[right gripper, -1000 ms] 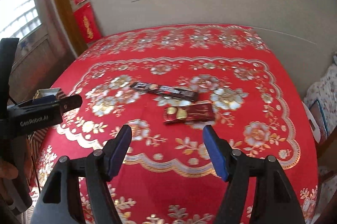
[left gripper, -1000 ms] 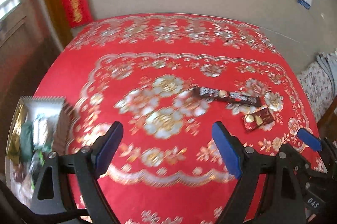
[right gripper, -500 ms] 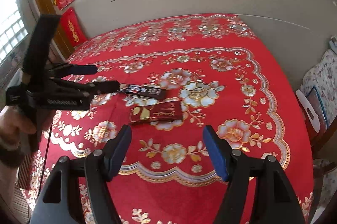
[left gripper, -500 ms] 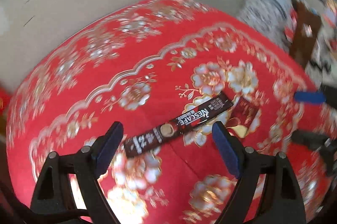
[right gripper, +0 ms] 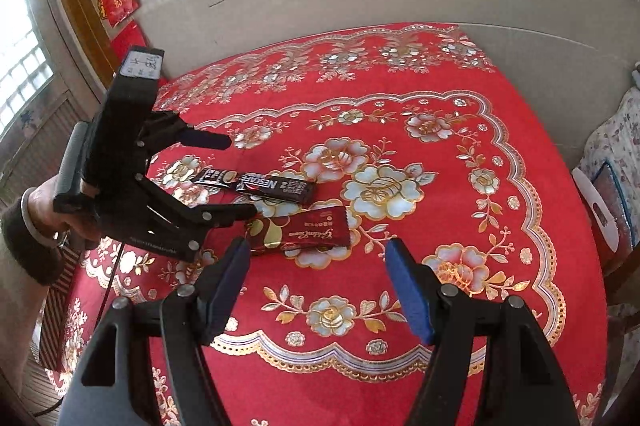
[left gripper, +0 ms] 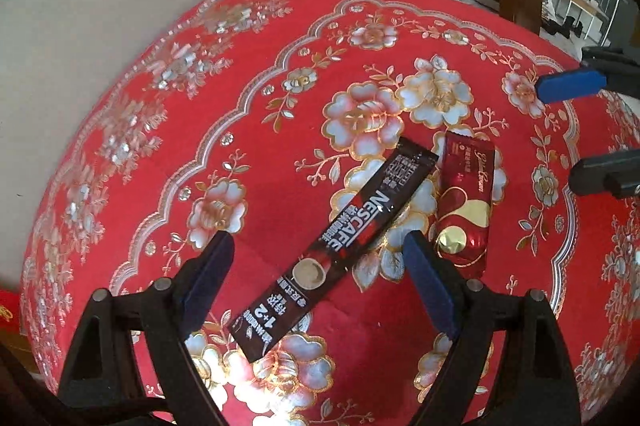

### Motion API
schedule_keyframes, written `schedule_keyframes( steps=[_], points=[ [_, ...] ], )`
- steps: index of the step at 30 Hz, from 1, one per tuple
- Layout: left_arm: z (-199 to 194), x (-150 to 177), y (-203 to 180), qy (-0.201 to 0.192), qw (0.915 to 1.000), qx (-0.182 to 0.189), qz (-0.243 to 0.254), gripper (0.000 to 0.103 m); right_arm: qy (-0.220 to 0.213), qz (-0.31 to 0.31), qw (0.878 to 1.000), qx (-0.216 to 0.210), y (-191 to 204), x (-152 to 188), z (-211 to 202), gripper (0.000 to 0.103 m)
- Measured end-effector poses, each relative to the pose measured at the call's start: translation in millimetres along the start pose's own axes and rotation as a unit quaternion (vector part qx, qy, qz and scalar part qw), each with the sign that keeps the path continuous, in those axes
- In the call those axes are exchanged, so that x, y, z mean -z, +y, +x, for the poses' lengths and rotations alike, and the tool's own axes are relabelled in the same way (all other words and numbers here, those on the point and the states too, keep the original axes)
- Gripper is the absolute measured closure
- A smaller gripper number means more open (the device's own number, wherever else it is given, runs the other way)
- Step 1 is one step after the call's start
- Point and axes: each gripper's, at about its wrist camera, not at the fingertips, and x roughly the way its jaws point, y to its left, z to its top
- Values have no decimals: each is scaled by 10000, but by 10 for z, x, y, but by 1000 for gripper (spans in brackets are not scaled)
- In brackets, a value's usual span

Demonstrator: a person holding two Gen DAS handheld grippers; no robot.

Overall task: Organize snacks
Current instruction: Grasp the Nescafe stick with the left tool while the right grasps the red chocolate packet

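- The Nescafé coffee stick (left gripper: pixel 340 250) is now framed lower centre in the left wrist view, lying slantwise on the red floral tablecloth (left gripper: pixel 248 73); a second ago it was seen small and far off at centre right
- The red chocolate wrapper (left gripper: pixel 466 201) lies just beside the stick's upper end, to its right; neither packet appears to have been shifted
- The left gripper (left gripper: pixel 318 266) has been swung in and rolled above the stick; its jaws are spread wide with the stick's lower half between them, nothing being clasped
- The right gripper (right gripper: pixel 318 272) is seen low in its own view, jaws moderately open and empty, short of the wrapper (right gripper: pixel 304 232)
- A pick of the stick is judged to be imminent; sorting has not yet started
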Motion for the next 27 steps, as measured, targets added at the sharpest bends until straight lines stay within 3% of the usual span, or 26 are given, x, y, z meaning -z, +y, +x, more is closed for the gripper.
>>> schedule_keyframes(
  steps=[3, 5, 6, 8, 10, 12, 15, 20, 27],
  points=[
    [28, -8, 41, 67, 9998, 163, -116, 18, 55, 3, 10000, 11, -22, -14, 35, 33],
    [26, 11, 74, 97, 9987, 415, -280, 30, 39, -9, 10000, -44, -24, -31, 38, 33],
    [16, 29, 85, 96, 9972, 635, -386, 42, 11, -32, 10000, -52, -14, -44, 36, 33],
    [-19, 56, 57, 41, 9972, 640, -379, 52, 3, -76, 10000, -48, 7, -64, 39, 33],
    [-59, 75, 12, 44, 9972, 656, -348, 73, 23, -98, 9999, -47, 29, -85, 61, 33],
    [-92, 106, -25, 46, 9979, 548, -352, 79, 83, -133, 9999, 18, 54, -95, 90, 33],
    [-138, 166, -64, 94, 9984, 340, -448, 80, 213, -135, 9995, 186, 58, -95, 163, 33],
    [-206, 302, -54, 214, 9941, -135, -1058, 81, 436, 133, 9985, 293, 21, -92, 344, 33],
    [-444, 562, -62, 118, 9870, -396, -1552, 82, 570, -8, 9978, 325, 170, -147, 413, 33]
  ],
)
